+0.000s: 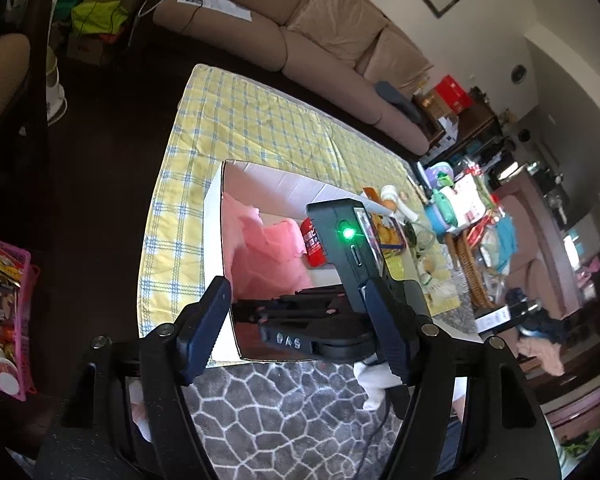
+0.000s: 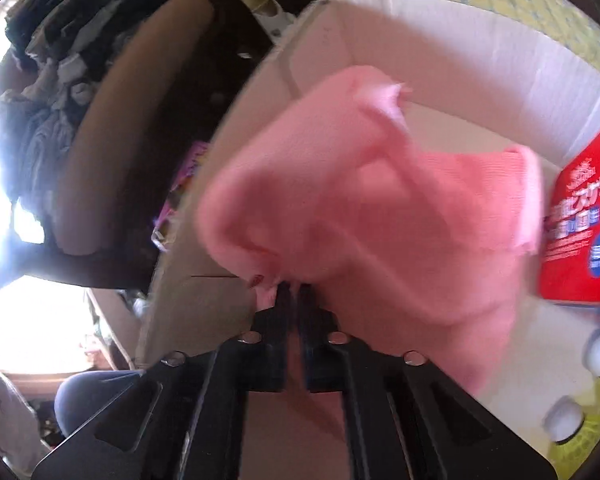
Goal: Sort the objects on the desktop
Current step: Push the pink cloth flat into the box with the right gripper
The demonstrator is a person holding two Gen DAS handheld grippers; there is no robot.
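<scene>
At lower centre, the right gripper, jaws clamped on the pink cloth over the white box, must next part to drop it; the left gripper stands wide and empty.

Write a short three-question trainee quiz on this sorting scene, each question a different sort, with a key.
1. True or false: the right gripper is shut on the pink cloth.
2. Which lies in the white cardboard box beside the cloth? A: a red packet; B: a green mug; C: a black shoe.
3. Fill in: the left gripper is ____ and holds nothing.

Key: 1 true; 2 A; 3 open.
</scene>
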